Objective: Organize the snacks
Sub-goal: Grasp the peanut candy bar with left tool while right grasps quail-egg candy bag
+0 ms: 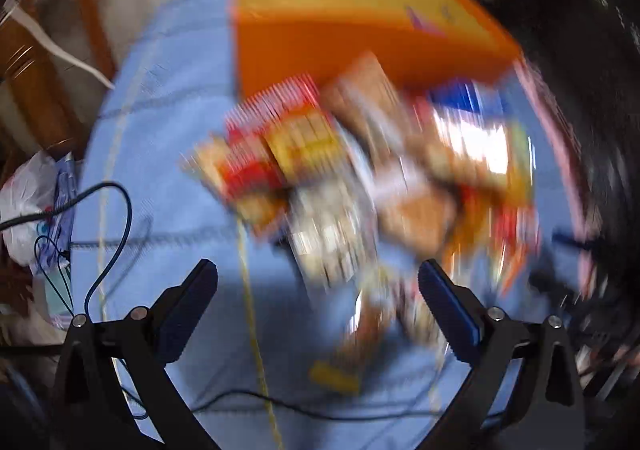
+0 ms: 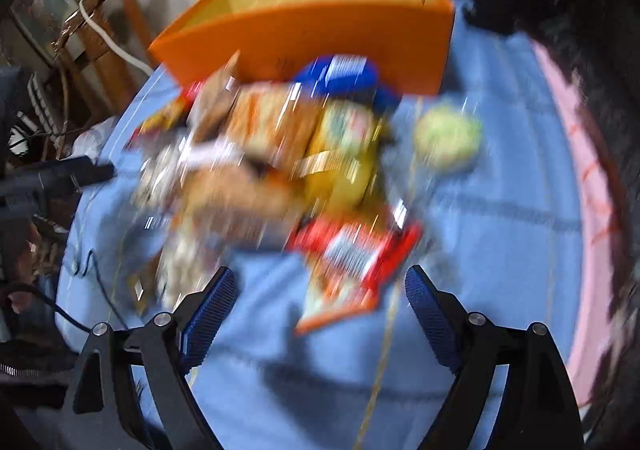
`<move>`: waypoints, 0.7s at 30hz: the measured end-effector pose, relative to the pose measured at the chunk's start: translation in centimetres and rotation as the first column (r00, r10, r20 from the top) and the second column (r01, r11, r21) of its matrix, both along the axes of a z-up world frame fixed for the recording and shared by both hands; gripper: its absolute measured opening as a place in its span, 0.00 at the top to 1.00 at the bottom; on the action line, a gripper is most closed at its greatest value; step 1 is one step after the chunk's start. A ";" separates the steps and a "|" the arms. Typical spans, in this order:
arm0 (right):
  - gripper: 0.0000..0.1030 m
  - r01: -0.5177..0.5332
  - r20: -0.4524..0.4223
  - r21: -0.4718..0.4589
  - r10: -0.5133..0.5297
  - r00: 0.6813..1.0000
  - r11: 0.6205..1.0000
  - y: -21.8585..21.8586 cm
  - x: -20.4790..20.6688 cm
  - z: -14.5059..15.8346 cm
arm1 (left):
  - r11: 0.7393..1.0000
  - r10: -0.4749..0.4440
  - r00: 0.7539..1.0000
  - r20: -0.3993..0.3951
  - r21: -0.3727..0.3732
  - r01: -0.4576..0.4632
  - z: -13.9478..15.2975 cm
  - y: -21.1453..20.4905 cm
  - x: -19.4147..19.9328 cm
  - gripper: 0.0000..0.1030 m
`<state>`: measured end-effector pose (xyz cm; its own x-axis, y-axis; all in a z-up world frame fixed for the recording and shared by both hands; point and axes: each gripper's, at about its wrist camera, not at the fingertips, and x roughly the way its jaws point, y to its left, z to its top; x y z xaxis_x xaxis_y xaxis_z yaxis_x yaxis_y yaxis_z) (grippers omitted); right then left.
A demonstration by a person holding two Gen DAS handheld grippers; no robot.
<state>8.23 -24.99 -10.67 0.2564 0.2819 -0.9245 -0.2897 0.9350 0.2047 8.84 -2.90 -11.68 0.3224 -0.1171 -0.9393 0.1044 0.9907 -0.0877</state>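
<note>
We are at the reach step: left gripper (image 1: 318, 282) and right gripper (image 2: 320, 288) both gape wide w/ nothing between the pads. Snack pile (image 2: 280, 169) lies on the blue cloth (image 2: 500, 209), orange bin (image 2: 312, 37) at 12 o'clock. Next we probably need one packet, e.g. the red packet (image 2: 356, 250) nearest the right gripper.
</note>
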 end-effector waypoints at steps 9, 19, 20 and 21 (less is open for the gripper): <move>0.15 -0.083 -0.030 0.002 0.083 0.996 0.997 2.2 -2.9 -0.3 | 0.999 -0.041 0.987 -0.155 -0.026 0.037 -5.4 -1.6 -2.1 0.05; 0.15 -0.125 -0.044 -0.022 0.124 0.991 0.992 3.8 -3.1 -0.6 | 0.990 -0.110 0.980 -0.169 0.067 0.122 -7.7 -2.7 -3.8 0.27; 0.15 -0.127 -0.044 -0.023 0.126 0.991 0.992 3.9 -3.2 -0.6 | 0.988 -0.116 0.980 -0.160 0.082 0.130 -7.7 -2.7 -3.9 0.29; 0.15 -0.130 -0.043 -0.024 0.129 0.991 0.991 4.2 -3.2 -0.6 | 0.985 -0.121 0.981 -0.151 0.104 0.138 -7.7 -3.1 -4.0 0.37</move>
<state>5.08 -20.83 -11.23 0.1807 0.2850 -0.9414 -0.4008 0.8954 0.1941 4.88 -5.95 -19.39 0.1726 -0.0393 -0.9842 0.2270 0.9739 0.0009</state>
